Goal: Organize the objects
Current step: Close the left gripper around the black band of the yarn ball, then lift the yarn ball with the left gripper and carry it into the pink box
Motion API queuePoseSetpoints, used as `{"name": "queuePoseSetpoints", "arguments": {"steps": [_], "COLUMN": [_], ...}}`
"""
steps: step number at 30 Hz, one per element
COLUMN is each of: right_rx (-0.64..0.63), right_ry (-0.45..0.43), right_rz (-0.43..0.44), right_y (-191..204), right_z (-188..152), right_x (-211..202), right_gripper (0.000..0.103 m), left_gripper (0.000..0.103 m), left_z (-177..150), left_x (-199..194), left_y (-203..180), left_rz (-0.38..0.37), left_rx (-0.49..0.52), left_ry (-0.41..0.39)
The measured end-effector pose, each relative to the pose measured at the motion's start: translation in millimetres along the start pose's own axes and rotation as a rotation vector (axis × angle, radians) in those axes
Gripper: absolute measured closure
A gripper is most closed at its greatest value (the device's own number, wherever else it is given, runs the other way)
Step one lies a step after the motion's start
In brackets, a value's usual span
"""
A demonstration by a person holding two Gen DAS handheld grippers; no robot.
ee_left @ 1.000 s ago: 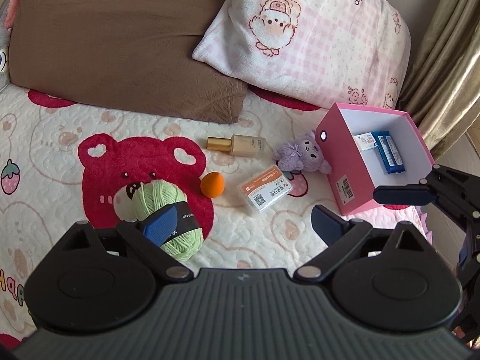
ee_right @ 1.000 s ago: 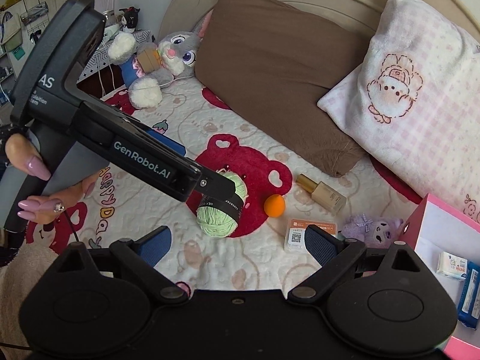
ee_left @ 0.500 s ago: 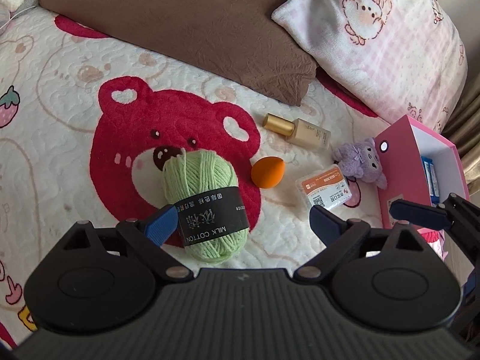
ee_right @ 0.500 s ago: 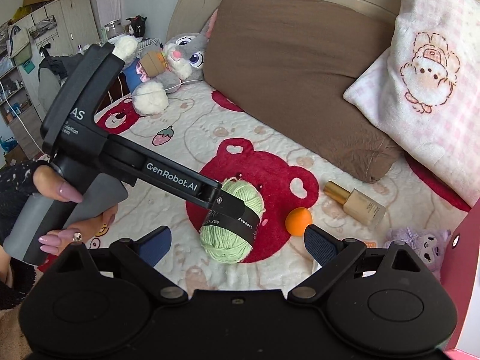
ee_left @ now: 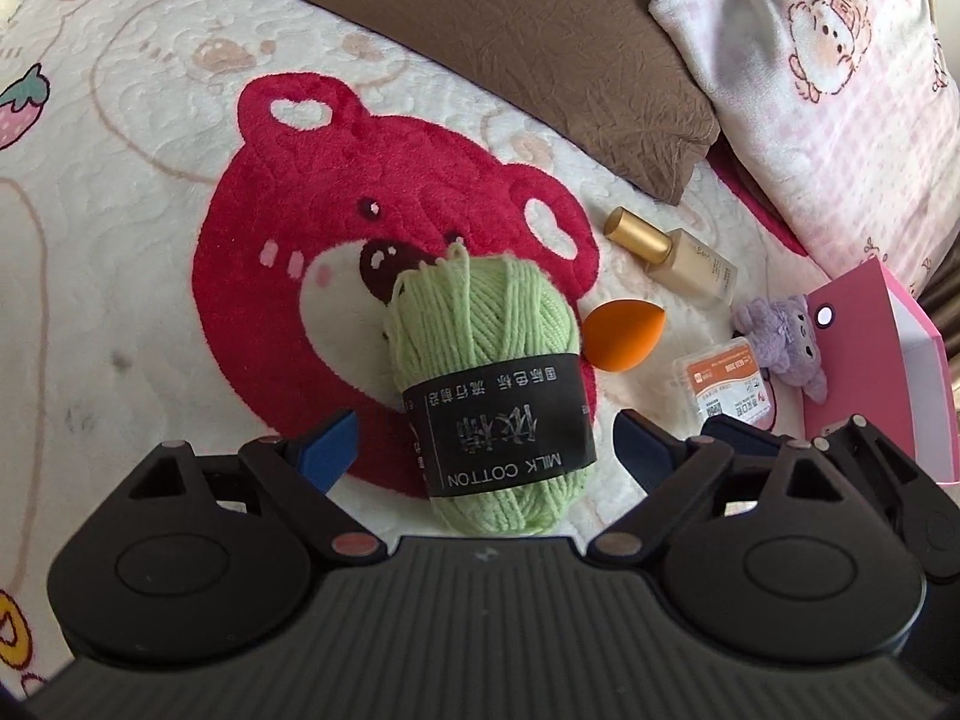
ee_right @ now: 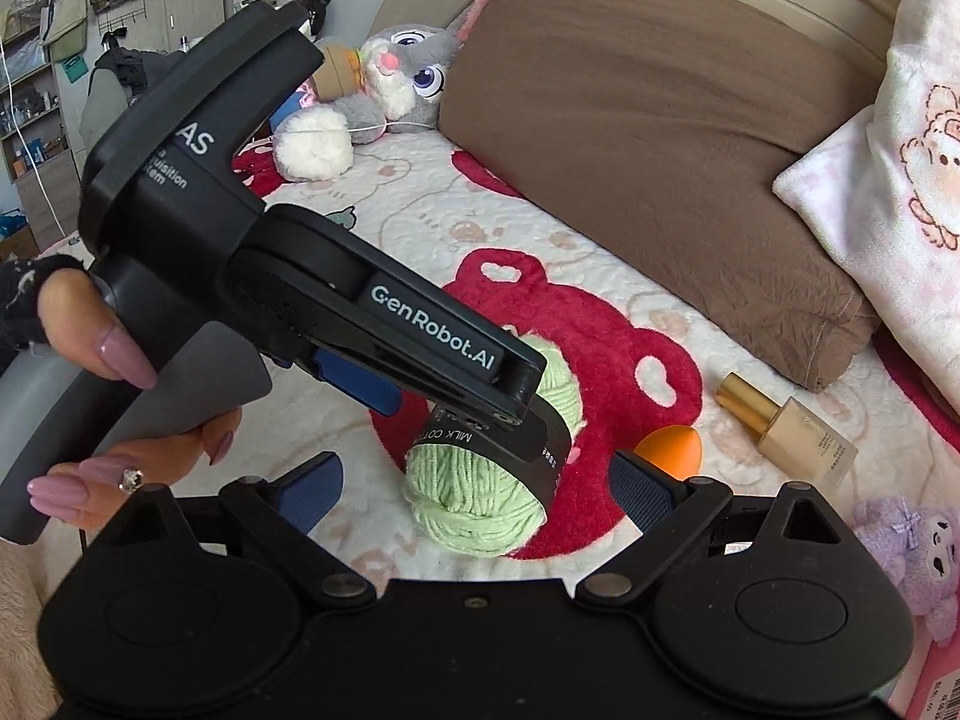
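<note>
A ball of pale green yarn, soft and ribbed with parallel strands, lies on the bed over the muzzle of a fuzzy red bear face printed on the bedspread. A glossy black paper band reading MILK COTTON wraps its lower half, and a loose loop of thread sticks up from its top end. The left gripper straddles the yarn: its blue rubber-faced fingers stand on either side of the band with a gap showing at each side, and the jaws are closing without yet pressing on it. In the right wrist view the same gripper's matte black plastic body slants down over the yarn, held by a hand with long glossy pink nails and a ring.

The right gripper is spread wide with nothing between its fingers; the yarn lies ahead of it on the bedspread.

Just right of the yarn lies a smooth orange teardrop sponge, near it but not clearly touching. Beyond that lies a square-shouldered glass bottle of beige liquid with a gold metallic cap, on its side. Nearer the right edge are a small flat card packet with an orange label, a fluffy lilac plush toy and a pink cardboard box with a white inside. A wrinkled brown pillow and a fleecy pink checked pillow lie at the head of the bed, with a grey plush rabbit beside the brown one.
</note>
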State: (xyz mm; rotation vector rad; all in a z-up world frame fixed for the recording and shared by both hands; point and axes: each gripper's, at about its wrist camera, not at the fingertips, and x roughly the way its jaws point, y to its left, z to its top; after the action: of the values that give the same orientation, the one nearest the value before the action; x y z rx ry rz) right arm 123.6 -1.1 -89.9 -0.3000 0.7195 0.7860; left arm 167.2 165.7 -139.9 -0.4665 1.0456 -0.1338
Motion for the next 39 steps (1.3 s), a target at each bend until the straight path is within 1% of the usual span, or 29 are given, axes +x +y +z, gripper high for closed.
{"name": "queuePoseSetpoints", "arguments": {"steps": [4,7,8,10,13,14,15,19,21,23,26,30,34,39], "right_rx": [0.001,-0.039,-0.03,0.018,0.068,0.075,0.086,0.145,0.15,0.156,0.181,0.21,0.208,0.234], "right_ry": [0.031,0.054,0.076,0.092,0.092,0.089,0.088,0.089,0.087,0.085,0.08,0.073,0.103,0.117], "right_rz": [0.011,-0.02,-0.017,-0.008,-0.007,-0.011,-0.015,-0.002,0.005,0.02,0.01,0.02,0.01,0.001], "right_y": [2,2,0,-6,-12,-13,-15,-23,-24,-24,-20,-20,-19,-18], "right_z": [0,-2,-3,-5,-9,-10,-12,-18,-20,-21,-20,-24,-28,-33], "right_x": [19,36,44,54,64,66,67,68,66,64,58,47,35,10], "right_gripper": [0.006,0.007,0.011,0.013,0.013,0.013,0.013,0.014,0.018,0.028,0.03,0.033,0.036,0.038], "left_gripper": [0.012,0.016,0.017,0.018,0.024,0.03,0.032,0.035,0.039,0.04,0.041,0.042,0.043,0.044], "left_z": [-1,-2,-2,-4,-7,-8,-8,-11,-12,-13,-15,-20,-25,-33], "left_x": [6,11,13,18,22,23,24,23,23,21,17,11,6,-9], "left_y": [14,23,25,26,28,29,29,25,22,19,14,7,-9,-33], "left_rz": [-0.028,-0.099,-0.108,-0.131,-0.174,-0.192,-0.208,-0.196,-0.195,-0.191,-0.19,-0.187,-0.178,-0.188], "left_rx": [-0.033,-0.111,-0.135,-0.149,-0.183,-0.192,-0.2,-0.178,-0.168,-0.156,-0.144,-0.133,-0.097,-0.036], "left_ry": [-0.002,-0.017,-0.015,-0.015,-0.003,0.002,0.008,-0.009,-0.012,-0.016,-0.022,-0.013,0.021,0.031]}}
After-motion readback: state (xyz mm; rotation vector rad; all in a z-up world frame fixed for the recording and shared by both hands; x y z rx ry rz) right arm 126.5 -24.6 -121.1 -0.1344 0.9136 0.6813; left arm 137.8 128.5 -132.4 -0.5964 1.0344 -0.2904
